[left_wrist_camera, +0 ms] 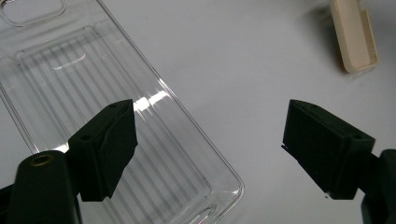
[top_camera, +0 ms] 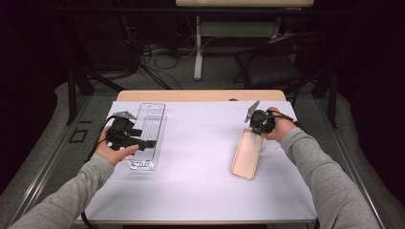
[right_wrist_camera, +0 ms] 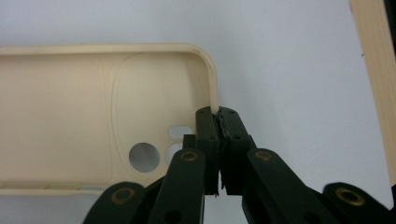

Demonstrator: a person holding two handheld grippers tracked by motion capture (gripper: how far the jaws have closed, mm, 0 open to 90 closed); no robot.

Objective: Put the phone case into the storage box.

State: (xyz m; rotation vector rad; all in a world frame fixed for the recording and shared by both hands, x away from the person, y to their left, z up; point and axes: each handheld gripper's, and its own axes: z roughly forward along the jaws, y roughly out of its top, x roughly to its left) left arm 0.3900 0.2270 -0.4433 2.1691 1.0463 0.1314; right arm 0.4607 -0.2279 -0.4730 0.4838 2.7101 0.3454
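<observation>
A beige phone case (top_camera: 247,157) lies hollow side up on the white sheet, right of centre. My right gripper (top_camera: 259,130) is at its far end, shut on the end rim of the case (right_wrist_camera: 70,102). The rim runs in between the closed pads of the gripper (right_wrist_camera: 218,116). On the left lies a clear ribbed plastic case (top_camera: 152,125). My left gripper (top_camera: 143,137) hovers open over its near right edge. One pad is above the clear plastic (left_wrist_camera: 93,70) and the other above bare sheet, with the gripper (left_wrist_camera: 210,140) touching nothing. The beige case (left_wrist_camera: 355,37) shows far off.
A white sheet (top_camera: 200,162) covers most of the wooden table, whose bare far edge (top_camera: 200,95) shows beyond it. A black chair (top_camera: 274,67), a table leg and cables stand on the floor behind. The person's grey sleeves come in from the bottom corners.
</observation>
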